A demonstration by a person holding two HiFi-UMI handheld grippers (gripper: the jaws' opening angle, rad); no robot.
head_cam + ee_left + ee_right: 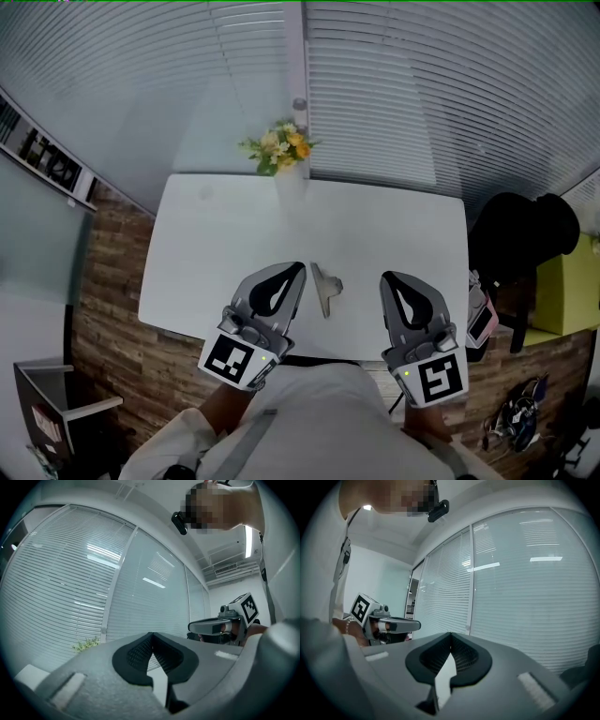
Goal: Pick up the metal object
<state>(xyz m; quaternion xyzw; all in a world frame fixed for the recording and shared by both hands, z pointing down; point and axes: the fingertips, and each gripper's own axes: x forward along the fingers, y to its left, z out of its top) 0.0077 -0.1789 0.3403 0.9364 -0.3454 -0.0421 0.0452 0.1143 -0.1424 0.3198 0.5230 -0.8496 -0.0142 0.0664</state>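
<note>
The metal object, a small silvery clip-like piece, lies on the white table near its front edge. My left gripper hangs just left of it, and my right gripper a little further off on its right. Both point away from me over the table, with the object between them, and neither touches it. In the left gripper view the left gripper has its jaws meeting at the tip with nothing held. The right gripper looks the same in the right gripper view. Neither gripper view shows the object.
A small bunch of yellow and white flowers stands at the table's far edge against the blinds. A black chair or bag and a yellow box sit to the right of the table. The floor below is wood-patterned.
</note>
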